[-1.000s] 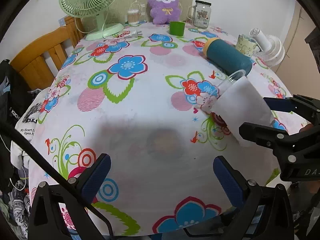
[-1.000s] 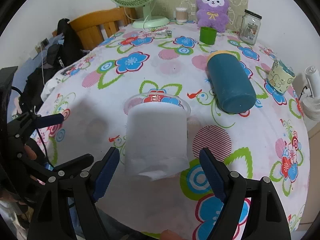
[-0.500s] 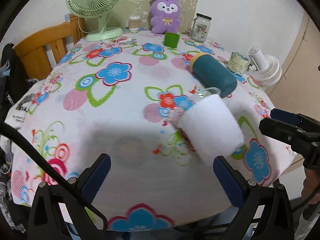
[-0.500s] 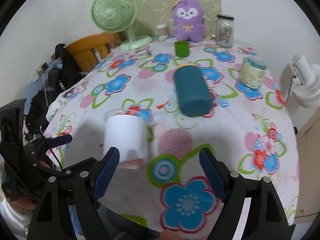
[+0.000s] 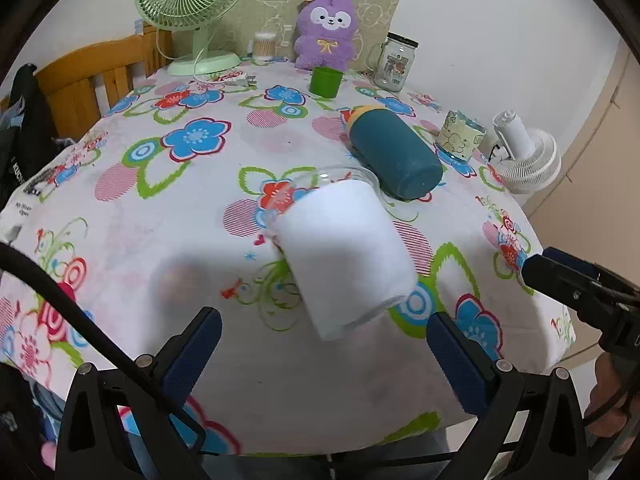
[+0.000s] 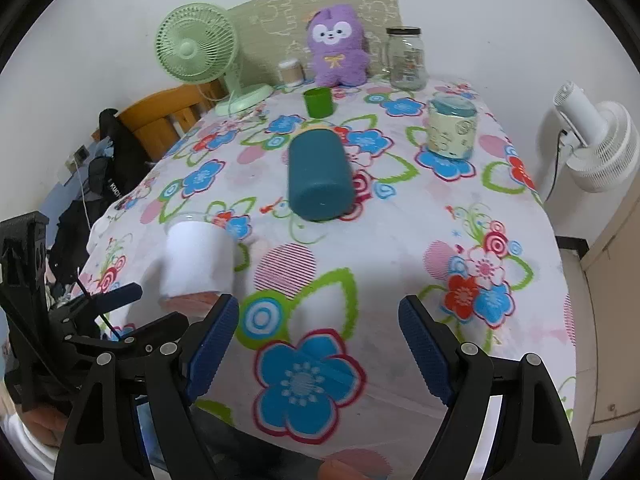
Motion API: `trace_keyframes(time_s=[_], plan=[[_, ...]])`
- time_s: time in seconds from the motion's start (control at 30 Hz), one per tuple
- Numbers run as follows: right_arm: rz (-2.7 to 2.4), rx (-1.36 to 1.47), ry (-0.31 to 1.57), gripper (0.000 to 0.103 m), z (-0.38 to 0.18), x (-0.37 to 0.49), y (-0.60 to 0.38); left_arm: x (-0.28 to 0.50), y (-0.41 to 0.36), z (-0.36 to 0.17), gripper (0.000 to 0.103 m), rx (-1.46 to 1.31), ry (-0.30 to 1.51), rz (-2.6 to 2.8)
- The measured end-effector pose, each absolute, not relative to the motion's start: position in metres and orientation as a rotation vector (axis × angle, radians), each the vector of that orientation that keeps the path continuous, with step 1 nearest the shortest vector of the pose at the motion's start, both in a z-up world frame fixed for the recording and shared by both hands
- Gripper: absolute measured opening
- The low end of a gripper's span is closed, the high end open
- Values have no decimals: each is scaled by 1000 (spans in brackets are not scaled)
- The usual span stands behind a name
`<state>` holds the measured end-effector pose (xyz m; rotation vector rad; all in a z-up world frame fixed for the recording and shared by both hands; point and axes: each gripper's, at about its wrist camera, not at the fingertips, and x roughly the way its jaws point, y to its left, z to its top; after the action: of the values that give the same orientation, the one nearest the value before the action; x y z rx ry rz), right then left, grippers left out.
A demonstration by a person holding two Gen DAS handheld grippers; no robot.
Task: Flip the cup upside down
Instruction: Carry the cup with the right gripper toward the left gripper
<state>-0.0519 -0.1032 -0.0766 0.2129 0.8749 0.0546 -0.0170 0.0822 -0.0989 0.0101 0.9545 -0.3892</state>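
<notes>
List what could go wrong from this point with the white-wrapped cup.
1. The white-wrapped cup stands rim-down, and neither the left gripper nor the right gripper holds it; both are open, so a stray bump could topple it.
2. It sits near the table's front edge, so a knock could send it off.
3. The teal bottle lies on its side just behind and may roll into it.

A lived-in home, by the look of it: a table (image 5: 132, 216) under a bright flowered cloth, a purple plush toy (image 5: 326, 32) propped by a green desk fan (image 5: 192, 4), a glass jar (image 5: 394, 62), and a wooden chair (image 5: 92, 80) draped with clothes.
</notes>
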Motion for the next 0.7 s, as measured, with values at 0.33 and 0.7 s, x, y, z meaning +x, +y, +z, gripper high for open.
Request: trace_keyframes(time_s=[0.33,0.7], plan=[[41,234,891,84,-89,-58,-125,-13,59,-112,103,-30,919,-321],[64,224,904,84,-97,-50,-121,-3,56,-124,102,-15,912,-246]])
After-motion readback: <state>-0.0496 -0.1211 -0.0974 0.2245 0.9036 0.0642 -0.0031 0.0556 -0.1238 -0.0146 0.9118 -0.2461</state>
